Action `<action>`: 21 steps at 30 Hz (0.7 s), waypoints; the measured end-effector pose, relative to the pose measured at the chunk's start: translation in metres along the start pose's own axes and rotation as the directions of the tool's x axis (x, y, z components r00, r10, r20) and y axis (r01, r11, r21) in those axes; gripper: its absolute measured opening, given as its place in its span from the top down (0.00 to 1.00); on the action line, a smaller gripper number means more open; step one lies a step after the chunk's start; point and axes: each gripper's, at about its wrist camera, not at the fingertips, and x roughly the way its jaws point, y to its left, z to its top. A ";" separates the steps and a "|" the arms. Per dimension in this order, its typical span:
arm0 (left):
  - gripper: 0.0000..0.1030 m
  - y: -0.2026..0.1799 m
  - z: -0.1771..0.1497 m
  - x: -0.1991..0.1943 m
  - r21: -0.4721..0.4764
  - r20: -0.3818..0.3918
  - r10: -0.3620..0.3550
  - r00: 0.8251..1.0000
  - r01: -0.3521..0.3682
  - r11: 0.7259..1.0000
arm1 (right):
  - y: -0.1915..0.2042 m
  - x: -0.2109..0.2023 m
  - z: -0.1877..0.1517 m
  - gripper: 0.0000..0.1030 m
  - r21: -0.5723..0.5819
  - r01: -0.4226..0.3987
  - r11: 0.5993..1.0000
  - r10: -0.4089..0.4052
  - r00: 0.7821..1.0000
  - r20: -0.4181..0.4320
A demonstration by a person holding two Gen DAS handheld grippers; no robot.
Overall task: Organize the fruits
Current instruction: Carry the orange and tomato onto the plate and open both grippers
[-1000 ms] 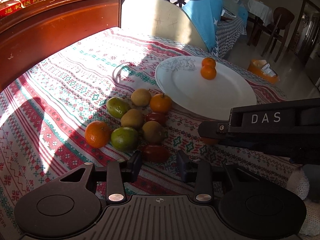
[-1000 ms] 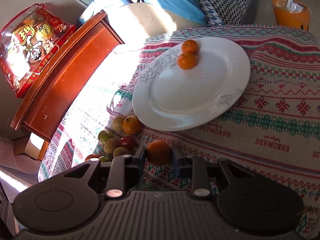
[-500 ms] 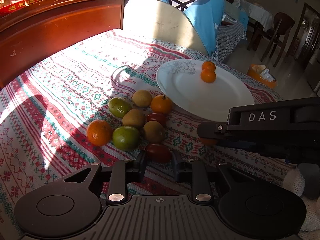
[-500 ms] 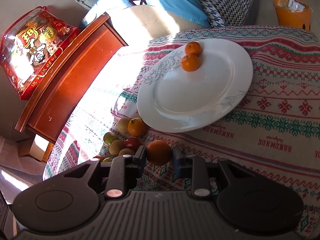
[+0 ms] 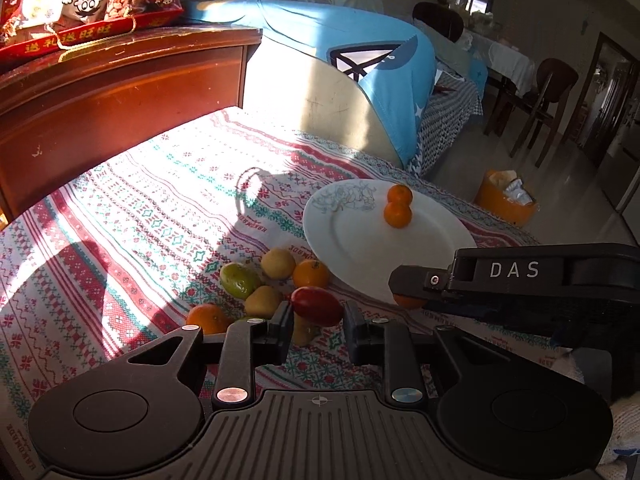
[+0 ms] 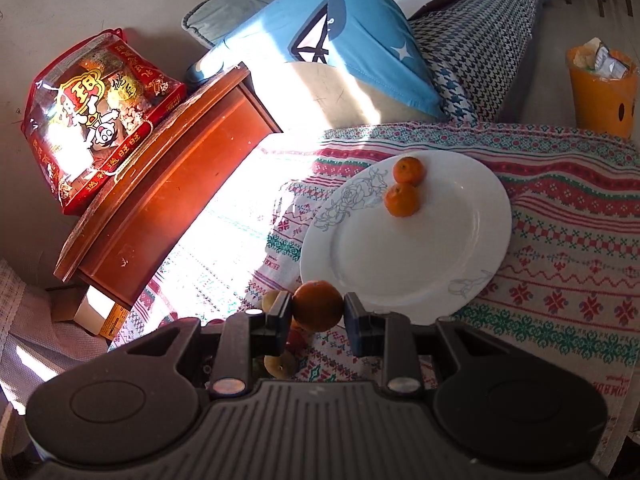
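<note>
Patterned woven cloth (image 5: 140, 216) covers the work surface; the remaining fruit pile (image 5: 256, 288) lies on it at 8 o'clock from the white plate (image 5: 360, 248), just beside the plate's rim.

Risks:
- Both loads are round and smooth. A slack grip or a quick swing could let either one slip out and roll across the cloth toward the table edge.
- The two tools work close together near the plate's 6 o'clock rim. A collision there could jar a fruit loose or tip the plate.
- Two small oranges (image 6: 402, 198) already rest, touching, at 12 o'clock on the plate. A drop from height could scatter them.

Left gripper (image 5: 316, 322): fingers partly closed, clamped on a red oval fruit (image 5: 318, 306) (probably a plum or a small tomato; the shade makes it hard to tell), which is lifted clear of the pile.

Right gripper (image 6: 318, 314): fingers partly closed, clamped on an orange (image 6: 318, 306), held just short of the plate's 7 o'clock rim. Whether it hangs over the rim or over the cloth cannot be told.
</note>
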 end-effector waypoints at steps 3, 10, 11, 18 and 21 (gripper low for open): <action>0.77 -0.003 0.014 0.001 -0.008 0.018 -0.001 1.000 0.001 1.000 | -0.003 -0.003 0.012 0.73 -0.024 0.017 1.000 -0.017 1.000 0.004; 0.77 -0.019 0.038 0.018 0.000 0.017 -0.012 1.000 0.012 1.000 | -0.023 0.005 0.032 0.73 -0.038 0.087 0.995 -0.088 0.996 -0.024; 0.77 -0.022 0.041 0.020 0.000 0.013 -0.016 1.000 0.016 1.000 | -0.028 0.008 0.035 0.73 -0.034 0.097 0.995 -0.098 0.995 -0.033; 0.77 -0.033 0.048 0.050 -0.008 -0.041 -0.014 0.999 0.014 1.000 | -0.057 0.029 0.043 0.73 0.047 0.156 0.987 -0.151 0.984 -0.099; 0.77 -0.034 0.046 0.062 -0.023 -0.070 -0.017 0.997 0.015 1.000 | -0.063 0.035 0.044 0.73 0.072 0.163 0.984 -0.154 0.982 -0.113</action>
